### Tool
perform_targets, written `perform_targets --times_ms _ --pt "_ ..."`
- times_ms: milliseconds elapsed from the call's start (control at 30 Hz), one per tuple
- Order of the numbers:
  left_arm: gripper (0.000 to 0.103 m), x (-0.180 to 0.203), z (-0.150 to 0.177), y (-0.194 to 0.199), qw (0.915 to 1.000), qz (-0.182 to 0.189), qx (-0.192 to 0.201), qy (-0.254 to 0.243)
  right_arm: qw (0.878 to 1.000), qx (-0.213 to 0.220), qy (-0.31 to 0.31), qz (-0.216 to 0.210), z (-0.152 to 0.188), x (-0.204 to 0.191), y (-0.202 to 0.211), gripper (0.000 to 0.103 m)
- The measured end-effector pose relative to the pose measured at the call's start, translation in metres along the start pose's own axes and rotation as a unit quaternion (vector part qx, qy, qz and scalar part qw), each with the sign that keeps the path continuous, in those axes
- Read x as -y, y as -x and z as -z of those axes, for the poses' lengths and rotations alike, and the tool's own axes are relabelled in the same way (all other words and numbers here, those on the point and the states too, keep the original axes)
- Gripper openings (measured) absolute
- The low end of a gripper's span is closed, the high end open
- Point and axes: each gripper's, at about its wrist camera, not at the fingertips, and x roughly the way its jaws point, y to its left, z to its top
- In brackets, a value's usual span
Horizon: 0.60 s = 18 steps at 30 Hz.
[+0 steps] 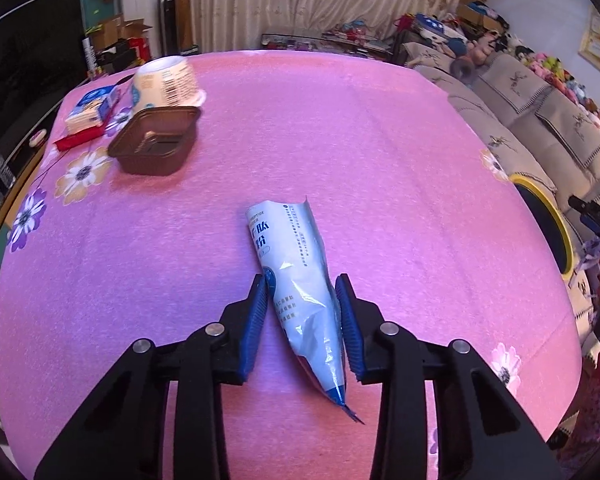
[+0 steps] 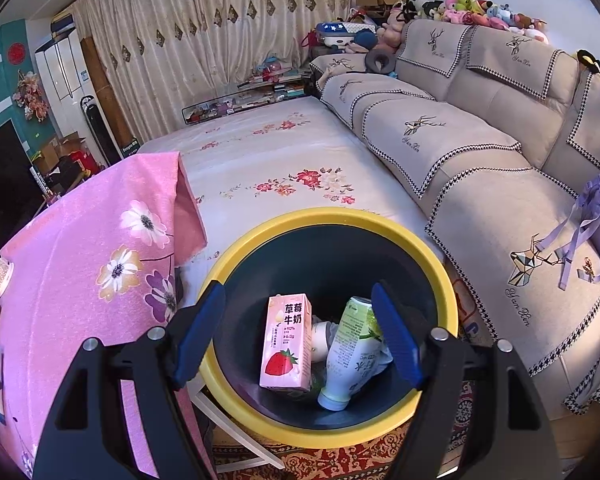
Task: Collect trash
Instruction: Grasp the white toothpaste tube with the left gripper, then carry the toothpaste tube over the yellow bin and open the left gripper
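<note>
- The pink table cloth (image 1: 340, 140) spreads out wide under and ahead of the left gripper (image 1: 302, 280).
- The bin (image 2: 236, 248), dark with a yellow rim, sits right below the right gripper (image 2: 298, 292). The left wrist view shows only a slice of its rim, far off to that gripper's right.
- A pink milk carton (image 2: 286, 344) and a pale green bottle (image 2: 350, 352) lie in the bin, between the right gripper's blue fingers (image 2: 198, 332). Those fingers are wide apart and hold nothing.
- Far ahead and to the left of the left gripper sit a brown tray (image 1: 156, 144), a tipped paper cup (image 1: 166, 82) and a small blue and white pack (image 1: 92, 106). They look blurry.
- The white and blue wrapper (image 1: 300, 280) lies on the cloth between the left gripper's fingers. The pads sit at its sides, but whether they really squeeze it cannot be told.
- The wrapper is thin and shiny, so it could slip out when lifted, or crumple and slide away if the grip is weak.
- Its pointed tail pokes back past the fingers, and its print is too small to read.
</note>
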Motion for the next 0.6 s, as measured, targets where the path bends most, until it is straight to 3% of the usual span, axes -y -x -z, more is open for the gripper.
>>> perform_targets --times_ms 300,600 --pt "0.035 0.070 -0.023 0.012 0.9950 0.067 0.027 -0.069 1.000 0.016 -0.012 -0.004 0.001 0.016 0.017 0.072" --pt "0.035 0.191 -0.065 0.013 0.9721 0.148 0.044 -0.176 0.999 0.028 -0.028 0.000 0.006 0.050 0.035 0.072"
